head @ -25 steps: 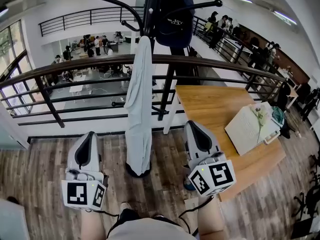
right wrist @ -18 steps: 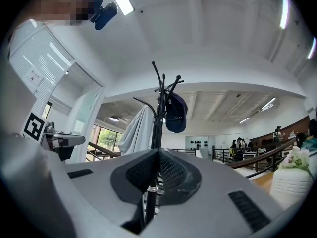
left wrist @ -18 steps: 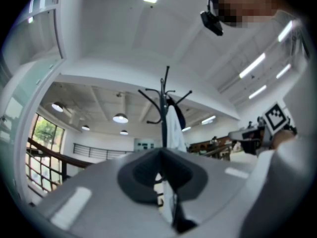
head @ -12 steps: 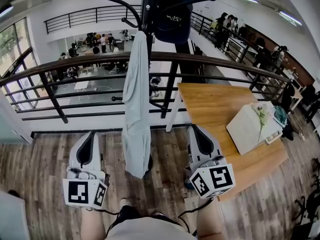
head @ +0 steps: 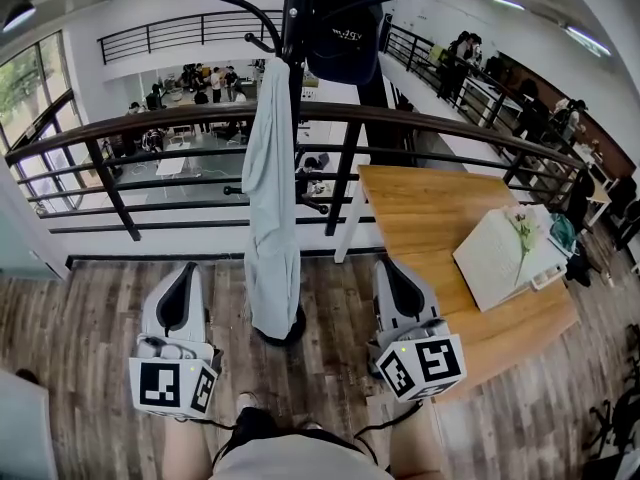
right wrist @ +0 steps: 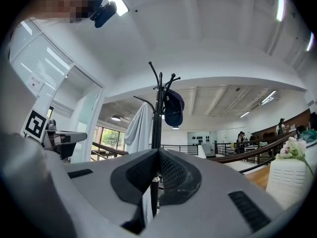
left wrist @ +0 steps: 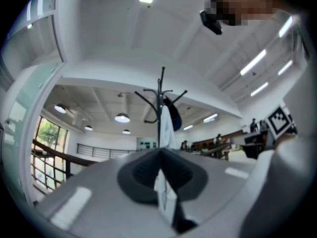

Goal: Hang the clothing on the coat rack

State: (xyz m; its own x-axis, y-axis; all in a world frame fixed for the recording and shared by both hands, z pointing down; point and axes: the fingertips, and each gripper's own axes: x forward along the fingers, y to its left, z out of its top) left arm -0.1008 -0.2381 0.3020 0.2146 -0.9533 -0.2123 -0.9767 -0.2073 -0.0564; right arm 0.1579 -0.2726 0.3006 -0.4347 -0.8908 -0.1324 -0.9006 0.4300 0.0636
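A long pale grey-blue garment hangs from a hook of the black coat rack, reaching down close to the rack's base. A dark navy cap hangs on another hook. My left gripper is low on the left of the garment and my right gripper low on the right, both apart from it. Each is shut with nothing in its jaws. In the left gripper view the left gripper points at the garment. In the right gripper view the right gripper faces the rack and garment.
A dark metal railing runs behind the rack, with a lower floor and people beyond. A wooden table stands at the right, bearing a white box with flowers. The person's legs show at the bottom over the wooden floor.
The garment's hem has swung a little and settled by the rack's base. The right gripper sits slightly lower in the picture. Both grippers stay shut and empty.
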